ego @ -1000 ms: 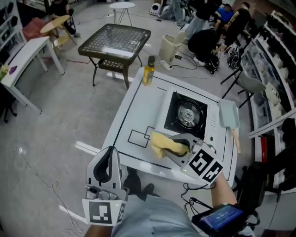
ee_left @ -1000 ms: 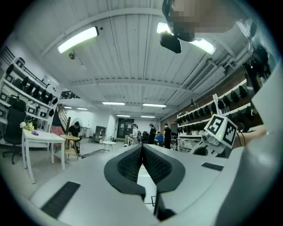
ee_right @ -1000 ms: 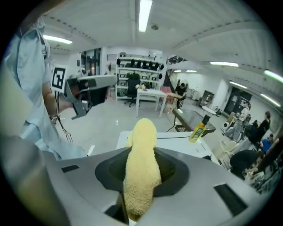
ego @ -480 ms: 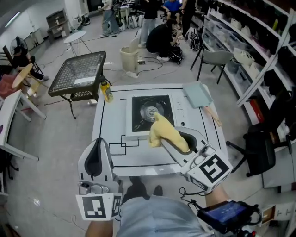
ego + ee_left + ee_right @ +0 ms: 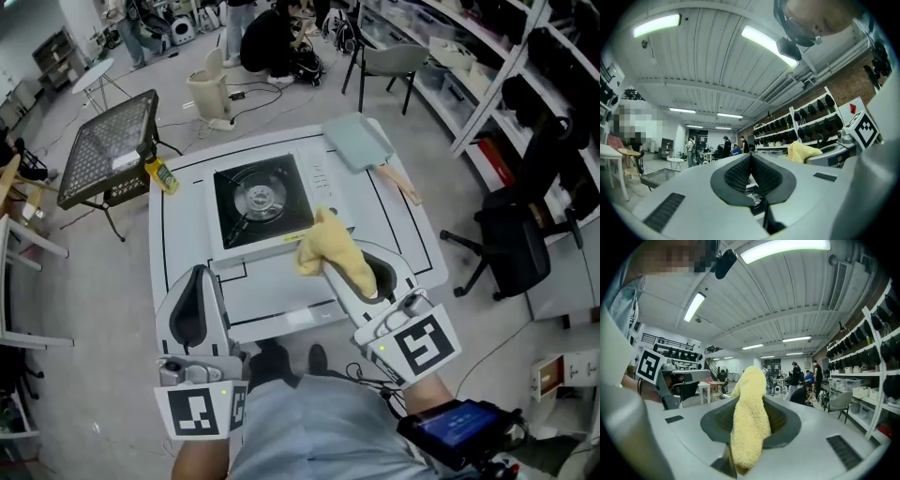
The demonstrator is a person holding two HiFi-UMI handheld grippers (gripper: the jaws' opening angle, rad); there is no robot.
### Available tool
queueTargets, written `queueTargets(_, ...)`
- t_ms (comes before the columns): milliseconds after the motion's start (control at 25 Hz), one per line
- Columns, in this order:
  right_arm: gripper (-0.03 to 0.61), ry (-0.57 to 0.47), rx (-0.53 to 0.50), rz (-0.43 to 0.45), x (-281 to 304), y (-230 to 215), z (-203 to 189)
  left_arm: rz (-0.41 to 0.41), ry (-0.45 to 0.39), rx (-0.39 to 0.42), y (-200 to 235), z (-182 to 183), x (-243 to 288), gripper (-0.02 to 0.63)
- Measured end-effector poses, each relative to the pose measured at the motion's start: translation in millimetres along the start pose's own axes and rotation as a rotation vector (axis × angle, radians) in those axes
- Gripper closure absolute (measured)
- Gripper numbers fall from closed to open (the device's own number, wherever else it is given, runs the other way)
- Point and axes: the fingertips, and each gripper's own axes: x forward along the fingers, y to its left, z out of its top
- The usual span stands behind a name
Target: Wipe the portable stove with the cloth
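Observation:
The portable stove (image 5: 258, 202), black top with a silver burner, sits on the white table (image 5: 187, 253). My right gripper (image 5: 349, 272) is shut on the yellow cloth (image 5: 328, 248), which hangs off its tips just above the stove's front right corner. In the right gripper view the cloth (image 5: 749, 423) fills the gap between the jaws and sticks up past them. My left gripper (image 5: 195, 286) hovers at the table's near left edge; its pads (image 5: 740, 173) meet, with nothing held. The cloth (image 5: 801, 151) shows at the right of the left gripper view.
A yellow bottle (image 5: 161, 175) stands at the table's far left corner. A grey-green dustpan (image 5: 356, 141) with a wooden handle lies right of the stove. A mesh table (image 5: 111, 150) stands left, a black chair (image 5: 516, 253) and shelves right, people at the back.
The right gripper has lifted the cloth off the table and carried it to the stove's front right corner. The head view has swung round; the left gripper stays by the near edge.

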Motion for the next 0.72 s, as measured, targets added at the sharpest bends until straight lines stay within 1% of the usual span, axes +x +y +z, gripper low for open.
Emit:
queueTargets(120,0.454,0.013,-0.002,-0.016,-0.1,-2.6,-4.5,-0.012,0.014,-0.003,-3.3,-4.3,3.4,0.597)
queueTargets(320,0.454,-0.007,0.003,0.001,1.5,-1.5,-4.4,-0.026,0.012,0.0,-8.6,-4.3,5.2,0.596)
queueTargets(720,0.454,-0.004,-0.001,0.037,6.6,2.3,-5.2,-0.016,0.021,-0.003,-8.1,-6.2,2.4,0.597)
